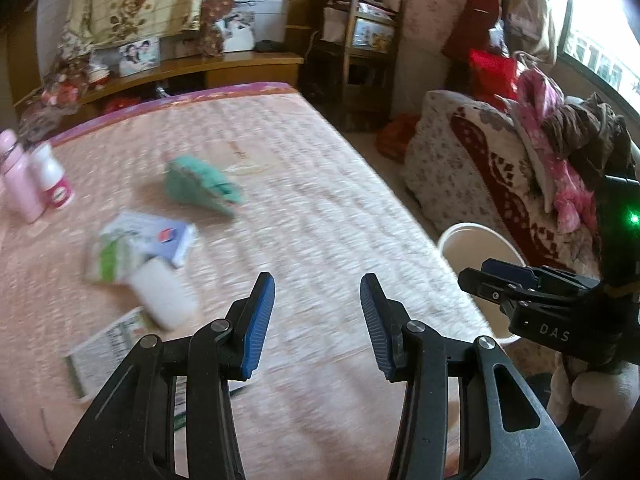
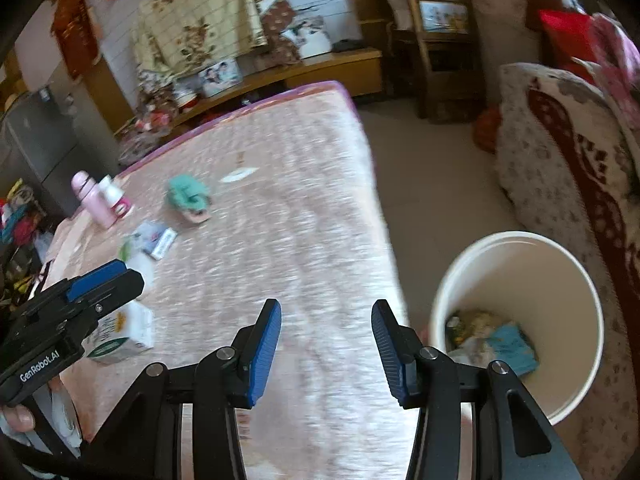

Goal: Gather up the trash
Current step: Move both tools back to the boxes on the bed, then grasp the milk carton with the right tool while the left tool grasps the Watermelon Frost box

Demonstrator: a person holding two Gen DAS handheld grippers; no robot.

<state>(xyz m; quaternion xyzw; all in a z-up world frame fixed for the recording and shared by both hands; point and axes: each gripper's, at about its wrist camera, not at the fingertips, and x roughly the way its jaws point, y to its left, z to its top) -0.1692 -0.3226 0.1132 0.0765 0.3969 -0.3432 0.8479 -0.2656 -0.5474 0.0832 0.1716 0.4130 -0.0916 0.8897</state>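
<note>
My left gripper (image 1: pixel 318 304) is open and empty above the pink mattress (image 1: pixel 304 216). My right gripper (image 2: pixel 326 332) is open and empty over the mattress's right edge, next to a white bucket (image 2: pixel 560 264) on the floor that holds wrappers (image 2: pixel 492 340). The bucket's rim shows in the left wrist view (image 1: pixel 476 236) too. On the mattress lie a crumpled green-and-white packet with a white box (image 1: pixel 140 252), a printed box (image 2: pixel 120 332), a leaflet (image 1: pixel 108 344) and a teal cloth item (image 1: pixel 200 188).
A pink bottle (image 1: pixel 18 184) and a white bottle (image 1: pixel 54 180) stand at the mattress's far left. A quilt-covered sofa (image 2: pixel 560 152) piled with clothes stands right of the bucket. A wooden shelf (image 1: pixel 360 48) and low cabinet (image 1: pixel 224 68) stand at the back.
</note>
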